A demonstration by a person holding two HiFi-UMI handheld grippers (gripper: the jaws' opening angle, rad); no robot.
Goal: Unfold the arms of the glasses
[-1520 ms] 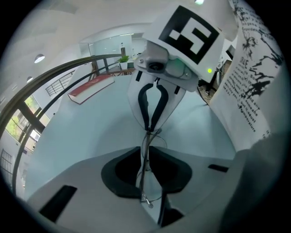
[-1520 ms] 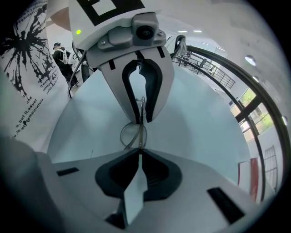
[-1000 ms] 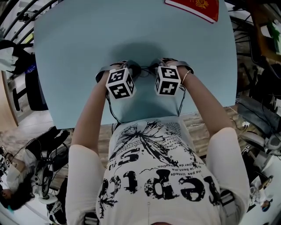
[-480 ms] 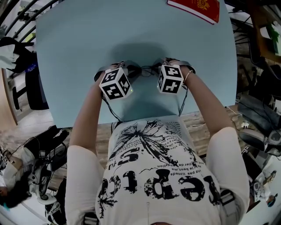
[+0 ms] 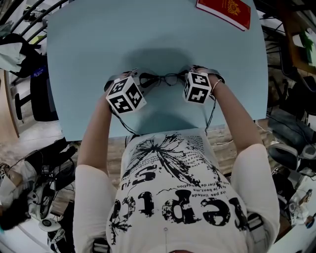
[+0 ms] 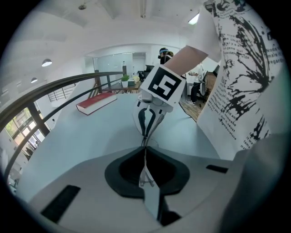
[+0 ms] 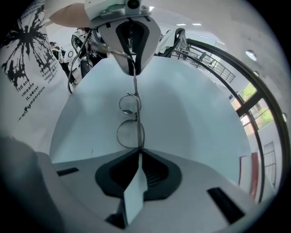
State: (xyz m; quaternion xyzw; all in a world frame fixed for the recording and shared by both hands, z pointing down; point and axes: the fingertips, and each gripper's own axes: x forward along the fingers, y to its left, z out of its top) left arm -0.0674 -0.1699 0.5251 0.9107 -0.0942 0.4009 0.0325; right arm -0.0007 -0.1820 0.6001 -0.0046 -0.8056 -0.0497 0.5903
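Observation:
Thin dark-rimmed glasses [image 5: 162, 79] hang between my two grippers over the pale blue table [image 5: 98, 44]. In the right gripper view both lenses [image 7: 130, 133] sit along a thin bar that runs from jaw to jaw. My left gripper [image 5: 137, 79] is shut on the glasses' left end [image 6: 145, 146]. My right gripper [image 5: 185, 79] is shut on the right end [image 7: 137, 146]. The two grippers face each other, each seeing the other: the right gripper [image 6: 149, 122] in the left gripper view, the left gripper [image 7: 132, 68] in the right gripper view.
A red book [image 5: 224, 11] lies at the table's far right edge, also seen as the red book [image 6: 97, 102] in the left gripper view. Cables, chairs and clutter [image 5: 44, 168] crowd the floor around the table. The near edge [image 5: 163, 131] is close to the person's body.
My left gripper has lifted and drawn away to the left, widening the gap between the cubes. The glasses now show more fully between the grippers. The right gripper has stayed about where it was.

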